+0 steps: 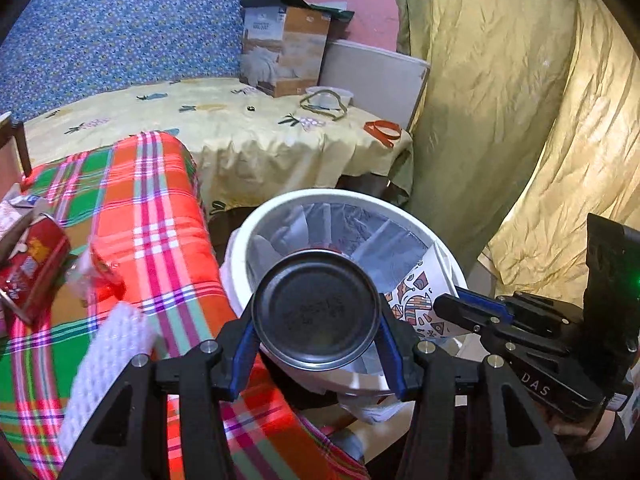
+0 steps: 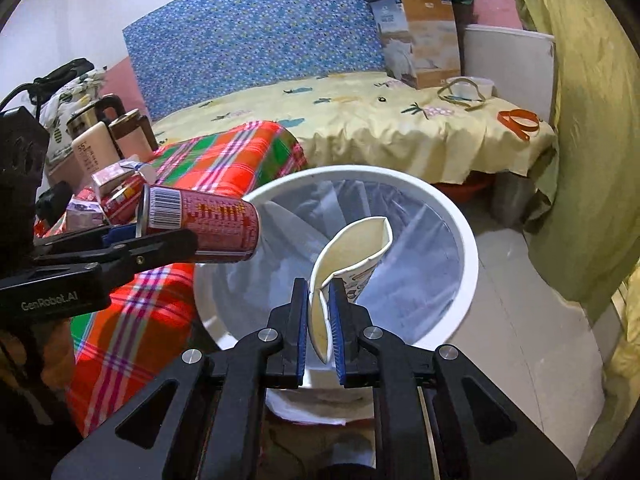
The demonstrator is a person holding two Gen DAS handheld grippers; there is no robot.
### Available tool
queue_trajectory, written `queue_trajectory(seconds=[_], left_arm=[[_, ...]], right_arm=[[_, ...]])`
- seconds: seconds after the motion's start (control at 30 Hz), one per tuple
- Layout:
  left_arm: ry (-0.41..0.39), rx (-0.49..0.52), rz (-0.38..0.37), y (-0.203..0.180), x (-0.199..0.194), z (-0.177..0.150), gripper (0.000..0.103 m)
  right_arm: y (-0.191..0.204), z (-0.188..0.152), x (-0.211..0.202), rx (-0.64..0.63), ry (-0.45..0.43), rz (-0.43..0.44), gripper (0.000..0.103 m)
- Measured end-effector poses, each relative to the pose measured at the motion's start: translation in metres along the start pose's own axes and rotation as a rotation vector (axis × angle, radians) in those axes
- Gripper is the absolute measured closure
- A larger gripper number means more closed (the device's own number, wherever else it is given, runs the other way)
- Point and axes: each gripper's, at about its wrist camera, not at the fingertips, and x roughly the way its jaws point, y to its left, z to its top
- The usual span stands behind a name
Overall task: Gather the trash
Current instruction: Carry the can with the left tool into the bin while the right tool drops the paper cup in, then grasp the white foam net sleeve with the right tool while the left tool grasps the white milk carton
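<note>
Left claw (image 1: 316,316): pinched a red can (image 2: 208,226) by its sides, base toward the camera, over the near-left rim of the white bin (image 2: 468,248). Right claw (image 2: 319,312): jaws close together, clamped on a flattened paper cup (image 2: 356,248), which stood just ahead of the fingers above the lined bin. Left of both claws: plaid blanket (image 1: 132,216), with more red packs (image 2: 116,192) beyond it.

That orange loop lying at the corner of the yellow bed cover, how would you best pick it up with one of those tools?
Judging from how it lies, take the orange loop by one flat strand, coming straight down from above. It lies flat and thin on the bed cover, so a side approach would only push it. One finger should go inside the ring, one outside.
</note>
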Motion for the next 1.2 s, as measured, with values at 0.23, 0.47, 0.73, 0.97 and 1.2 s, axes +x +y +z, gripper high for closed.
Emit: queue_trajectory(seconds=[0.23, 0.47, 0.73, 0.97, 1.2], left_arm=[[0.011, 0.009, -0.009, -0.004, 0.007, 0.002, 0.048], [-0.001, -0.011, -0.007, 0.000, -0.003, -0.002, 0.048], [-0.022, -0.044, 0.033, 0.013, -0.031, -0.016, 0.048], [-0.052, -0.059, 0.103, 0.028, -0.059, -0.032, 0.048], [-0.065, -0.110, 0.176, 0.055, -0.083, -0.052, 0.048]], right_arm=[[-0.006, -0.002, 0.001, 0.018, 0.022, -0.022, 0.087], [-0.004, -0.002, -0.004, 0.020, 0.014, -0.031, 0.080], [0.010, -0.001, -0.023, 0.030, -0.032, -0.008, 0.080], [0.035, -0.003, -0.031, 0.010, -0.041, 0.033, 0.079], [0.063, -0.008, -0.025, -0.010, -0.002, 0.102, 0.079]])
